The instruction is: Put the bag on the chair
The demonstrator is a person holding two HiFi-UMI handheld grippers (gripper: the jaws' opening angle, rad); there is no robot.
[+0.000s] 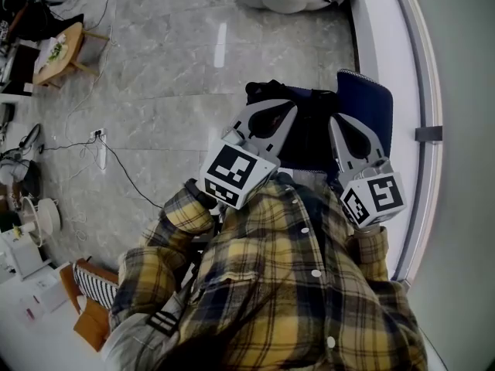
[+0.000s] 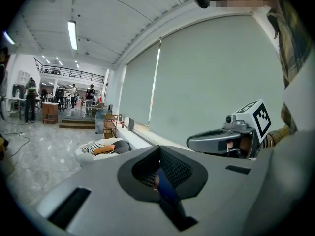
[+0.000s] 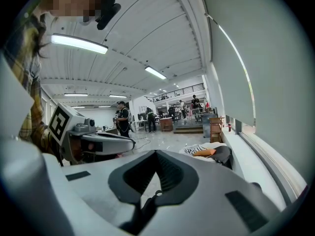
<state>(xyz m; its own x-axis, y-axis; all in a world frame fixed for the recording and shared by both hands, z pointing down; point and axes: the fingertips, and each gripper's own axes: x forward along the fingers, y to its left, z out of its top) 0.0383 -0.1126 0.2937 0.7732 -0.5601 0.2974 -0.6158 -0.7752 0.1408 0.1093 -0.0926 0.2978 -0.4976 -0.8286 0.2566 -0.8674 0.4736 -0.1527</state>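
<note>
The left tongs (image 2: 162,178) are clamping a blue strap (image 2: 167,193) and the right tongs (image 3: 149,203) are pinching a dark strap (image 3: 142,213). Between them they are holding the black bag (image 1: 305,141) over the blue chair (image 1: 370,99), which is standing beside the white window ledge (image 1: 379,37). Grey marble floor (image 1: 170,83) is stretching away towards a small wooden table (image 1: 58,49) and a striped beanbag (image 2: 101,149).
</note>
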